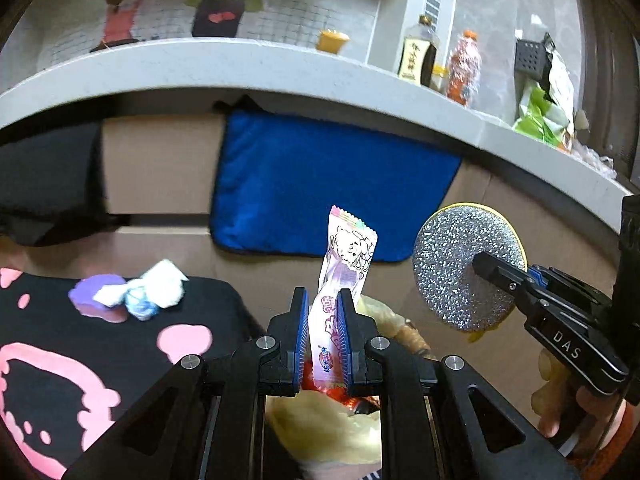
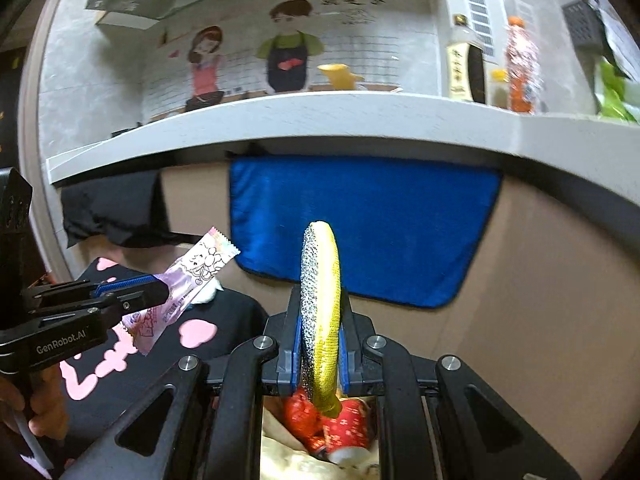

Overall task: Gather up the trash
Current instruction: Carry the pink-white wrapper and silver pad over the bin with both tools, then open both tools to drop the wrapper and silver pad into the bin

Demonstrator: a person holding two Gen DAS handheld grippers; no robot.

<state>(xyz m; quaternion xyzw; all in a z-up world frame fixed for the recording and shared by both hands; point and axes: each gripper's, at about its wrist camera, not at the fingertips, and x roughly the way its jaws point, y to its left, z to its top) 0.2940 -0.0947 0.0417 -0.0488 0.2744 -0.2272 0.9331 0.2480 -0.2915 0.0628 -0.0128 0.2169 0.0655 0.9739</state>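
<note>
Blue cloth (image 1: 332,184) hangs behind both loaded grippers.

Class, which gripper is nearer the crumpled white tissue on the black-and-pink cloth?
Left. The left gripper, shut on a pink snack wrapper, is just right of the tissue; the right gripper, holding a glittery round sponge, is farther right.
</note>
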